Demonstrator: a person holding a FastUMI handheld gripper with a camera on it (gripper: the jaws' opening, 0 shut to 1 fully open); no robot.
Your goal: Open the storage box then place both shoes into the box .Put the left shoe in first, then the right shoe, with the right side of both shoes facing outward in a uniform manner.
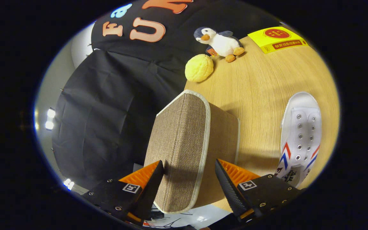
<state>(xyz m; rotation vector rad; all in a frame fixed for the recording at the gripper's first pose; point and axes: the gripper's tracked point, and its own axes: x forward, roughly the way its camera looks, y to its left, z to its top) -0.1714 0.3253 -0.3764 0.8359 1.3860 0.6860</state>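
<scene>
The gripper (189,174) stands open, its fingers straddling the raised lid (180,153) of the brown woven-fabric storage box with pale trim, one finger touching it. The lid looks light and slightly floppy, best pinched near its free edge. The white canvas shoe (299,134) lies right of the box, long axis running away from the fingers.

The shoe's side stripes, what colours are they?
Red and blue chevron stripes on the white shoe, clearest in the gripper view.

Storage box (184,147): coarse woven cloth, matt, smooth pale piping.
Table (267,95): wood-grain, satin.
Shoe (299,134), box's 3 o'clock: canvas, metal eyelets.
Penguin toy (219,41), 12 o'clock: plush.
Yellow ball (199,67): bumpy, matt.
Gripper (190,179) fingers (225,182), spread astride the box: ribbed.
</scene>
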